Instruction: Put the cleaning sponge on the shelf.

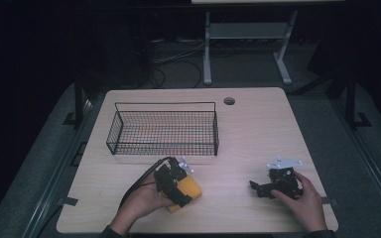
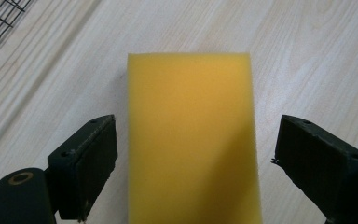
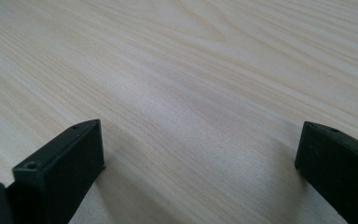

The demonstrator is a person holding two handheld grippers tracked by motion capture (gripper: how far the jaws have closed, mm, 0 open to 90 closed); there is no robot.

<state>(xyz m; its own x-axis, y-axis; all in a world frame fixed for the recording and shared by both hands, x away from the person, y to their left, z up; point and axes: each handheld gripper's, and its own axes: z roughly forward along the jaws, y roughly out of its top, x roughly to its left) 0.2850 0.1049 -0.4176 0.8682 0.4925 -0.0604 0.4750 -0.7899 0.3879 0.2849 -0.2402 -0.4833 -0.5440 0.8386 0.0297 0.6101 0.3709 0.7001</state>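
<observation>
A yellow sponge (image 2: pixel 192 140) is being straddled by the left gripper (image 2: pixel 193 156) near the front edge of the wooden table (image 1: pixel 258 134); in the left gripper view the jaws are being held wide apart, one on either side of the sponge, with a gap of bare wood showing between each pad and the foam — nothing is being squeezed. In the high view the sponge (image 1: pixel 191 191) is lying flat, partly covered by the left gripper (image 1: pixel 178 186), just in front of a black wire basket (image 1: pixel 163 130). The right gripper (image 1: pixel 265 187) is being held low over the table, well apart from the sponge — its jaws are likewise being kept spread, with only bare wood between them in the right gripper view
</observation>
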